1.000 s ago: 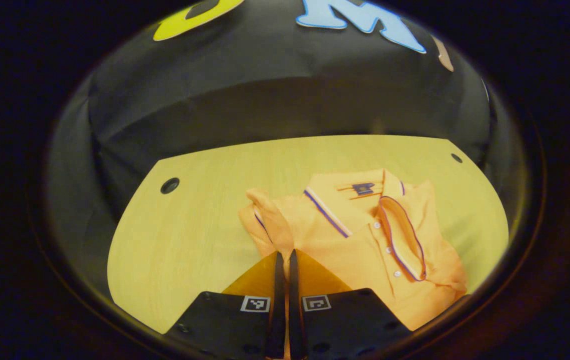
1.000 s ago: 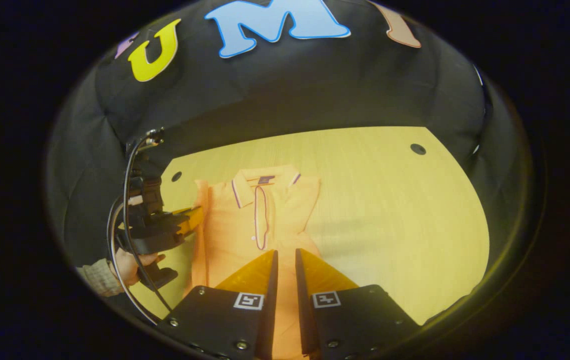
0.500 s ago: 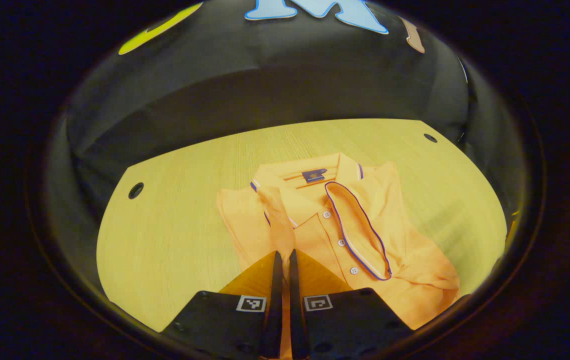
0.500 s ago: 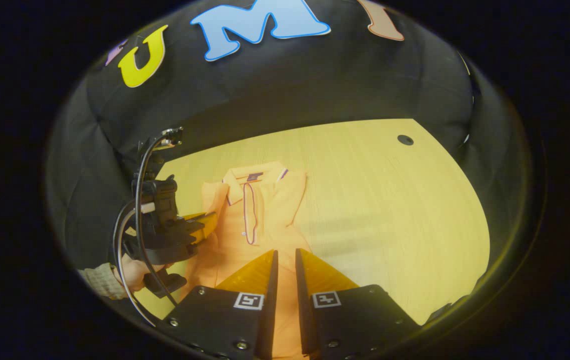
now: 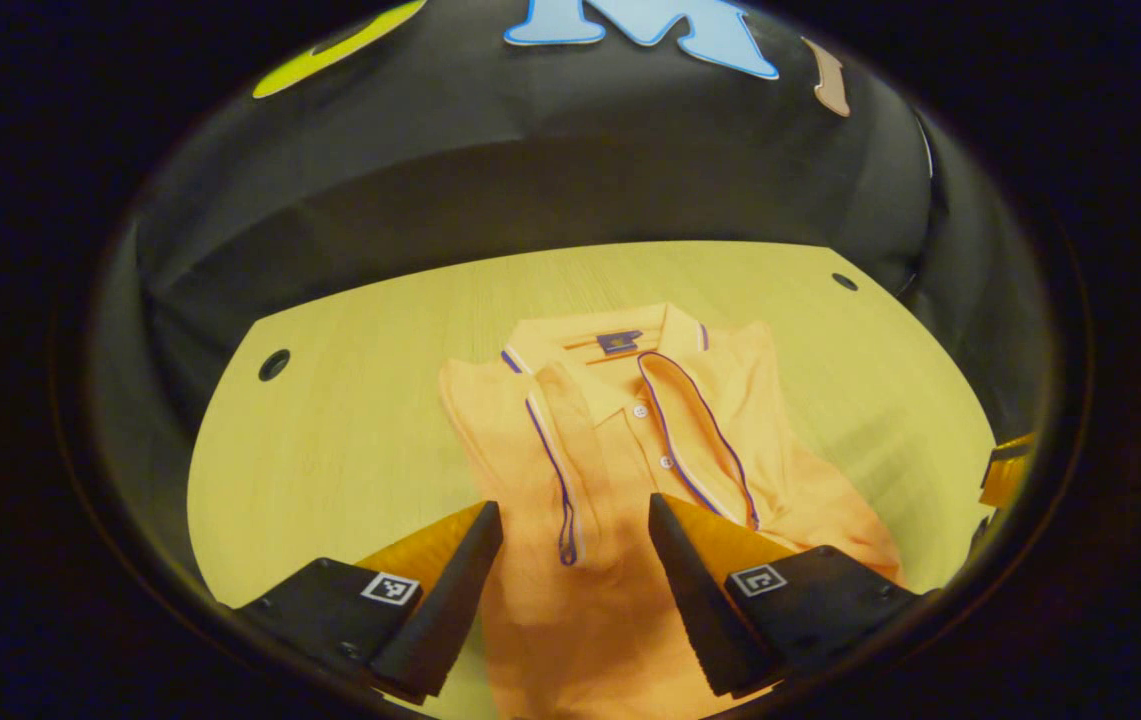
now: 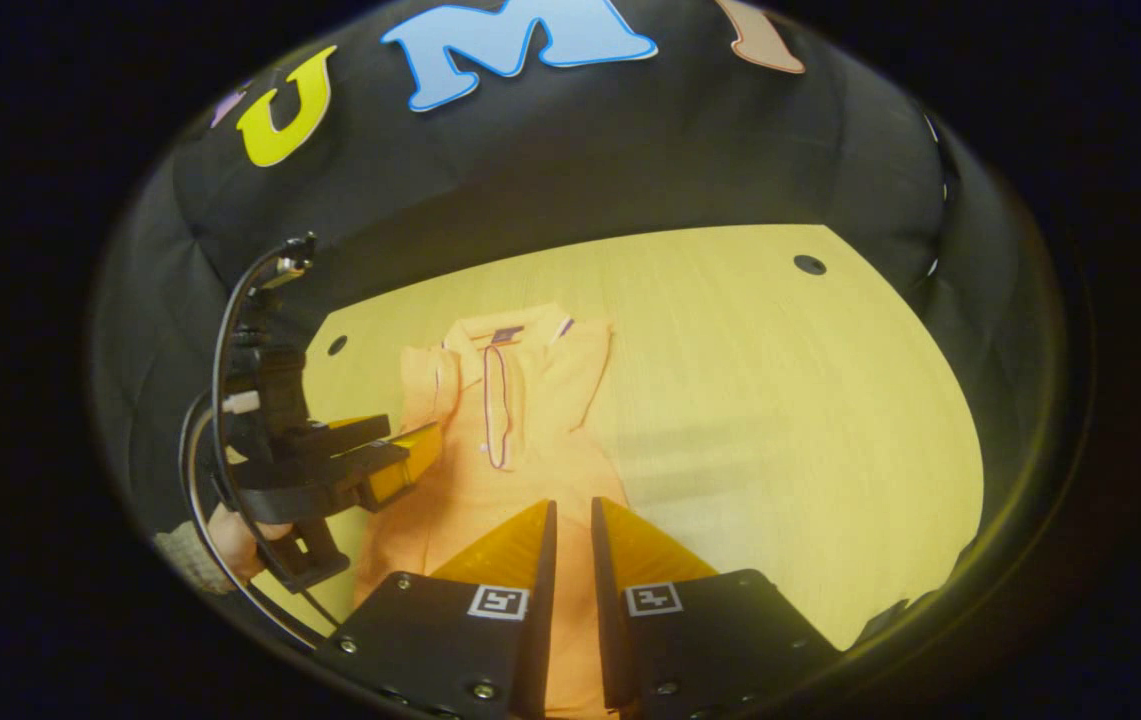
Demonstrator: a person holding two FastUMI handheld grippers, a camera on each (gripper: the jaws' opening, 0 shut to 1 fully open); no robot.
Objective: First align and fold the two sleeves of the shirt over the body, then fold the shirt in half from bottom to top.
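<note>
An orange polo shirt (image 5: 620, 600) (image 6: 520, 430) lies collar-far on the yellow wooden table (image 5: 330, 450). Both sleeves are folded in over the body. The left sleeve's blue-trimmed cuff (image 5: 565, 500) lies flat between my left gripper's fingers. My left gripper (image 5: 572, 510) hangs open just above the shirt, holding nothing; in the right gripper view it (image 6: 400, 455) hovers at the shirt's left edge, held by a hand (image 6: 230, 530). My right gripper (image 6: 570, 510) is shut over the shirt's lower right part, with cloth showing below the narrow gap. Its finger (image 5: 1005, 470) peeks in at the far right.
The table (image 6: 780, 420) has a round hole near each far corner (image 5: 274, 364) (image 6: 810, 265). Black cloth walls close it in at the back and sides. Bare wood stretches to the right of the shirt.
My left gripper has opened and let go of the left sleeve, which now lies flat on the shirt's body. The right gripper has barely moved.
</note>
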